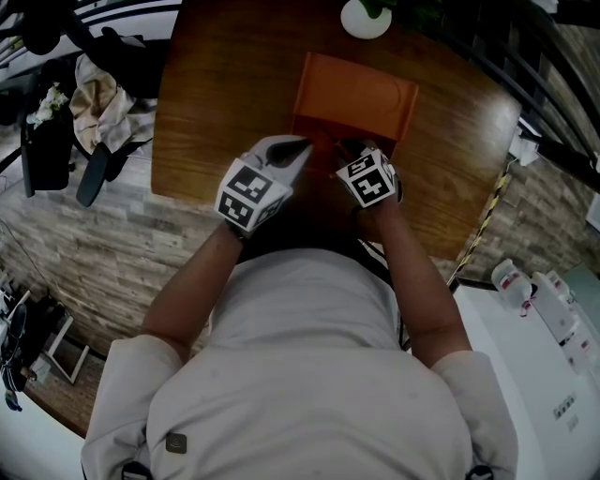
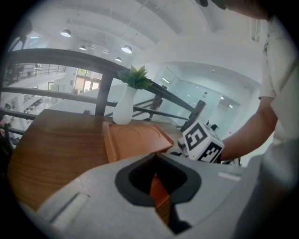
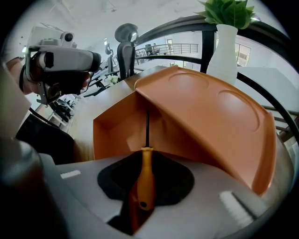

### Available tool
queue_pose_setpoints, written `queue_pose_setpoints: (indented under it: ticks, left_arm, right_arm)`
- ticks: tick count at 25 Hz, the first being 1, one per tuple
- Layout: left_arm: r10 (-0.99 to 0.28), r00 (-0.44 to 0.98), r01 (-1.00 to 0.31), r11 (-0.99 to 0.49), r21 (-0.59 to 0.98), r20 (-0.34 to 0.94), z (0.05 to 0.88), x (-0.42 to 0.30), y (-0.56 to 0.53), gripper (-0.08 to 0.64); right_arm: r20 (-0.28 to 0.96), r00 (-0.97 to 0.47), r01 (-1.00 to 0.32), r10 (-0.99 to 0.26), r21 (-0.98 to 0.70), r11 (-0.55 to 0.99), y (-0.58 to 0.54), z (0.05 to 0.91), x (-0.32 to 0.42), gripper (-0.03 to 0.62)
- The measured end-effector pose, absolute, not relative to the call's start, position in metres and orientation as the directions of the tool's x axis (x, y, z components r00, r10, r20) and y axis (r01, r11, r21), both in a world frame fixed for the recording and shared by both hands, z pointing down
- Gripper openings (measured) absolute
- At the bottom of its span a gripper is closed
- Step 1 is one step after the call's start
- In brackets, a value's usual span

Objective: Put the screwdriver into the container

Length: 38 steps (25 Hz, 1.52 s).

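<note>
An orange container [image 1: 361, 98] lies on the round wooden table [image 1: 216, 94], its open end facing me. My right gripper [image 3: 145, 186] is shut on the orange handle of the screwdriver [image 3: 145, 175]. Its thin black shaft points into the container's opening [image 3: 121, 130], under the slanted lid [image 3: 210, 121]. In the head view the right gripper [image 1: 349, 150] sits at the container's near edge. My left gripper [image 1: 298, 147] is at the near left corner. Its jaws [image 2: 161, 196] stand a narrow gap apart with orange showing between them; I cannot tell whether they clamp it.
A white vase [image 1: 366, 17] with a green plant stands at the table's far edge behind the container. Left of the table is a chair with cloth on it [image 1: 98, 103]. A white counter with bottles [image 1: 525, 281] is at the right. A dark railing runs behind the table.
</note>
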<state>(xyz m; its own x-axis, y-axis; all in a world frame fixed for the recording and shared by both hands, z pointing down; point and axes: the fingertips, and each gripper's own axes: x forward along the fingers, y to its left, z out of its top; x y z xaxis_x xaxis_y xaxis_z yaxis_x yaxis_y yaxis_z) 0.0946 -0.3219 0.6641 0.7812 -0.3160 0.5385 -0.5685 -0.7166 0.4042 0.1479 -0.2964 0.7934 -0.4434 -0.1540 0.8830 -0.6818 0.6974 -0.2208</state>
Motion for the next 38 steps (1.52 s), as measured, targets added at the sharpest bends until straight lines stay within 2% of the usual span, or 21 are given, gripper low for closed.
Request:
queue_pose_setpoints:
  ticks: [23, 30, 38]
  left_arm:
    - [-0.327, 0.774, -0.577, -0.715, 0.394, 0.542, 0.655, 0.098, -0.314, 0.003]
    - [-0.350, 0.773, -0.580, -0.728, 0.365, 0.529, 0.635, 0.105, -0.304, 0.003]
    - [-0.406, 0.771, -0.587, -0.752, 0.299, 0.491, 0.567, 0.113, -0.288, 0.003]
  right_arm:
    - [0.875, -0.452, -0.689, -0.173, -0.219, 0.691, -0.298, 0.785, 0.150, 0.103]
    - [0.830, -0.498, -0.714, -0.250, -0.228, 0.662, -0.298, 0.740, 0.158, 0.101]
    - [0.723, -0.580, -0.709, -0.376, -0.220, 0.670, -0.285, 0.634, 0.170, 0.070]
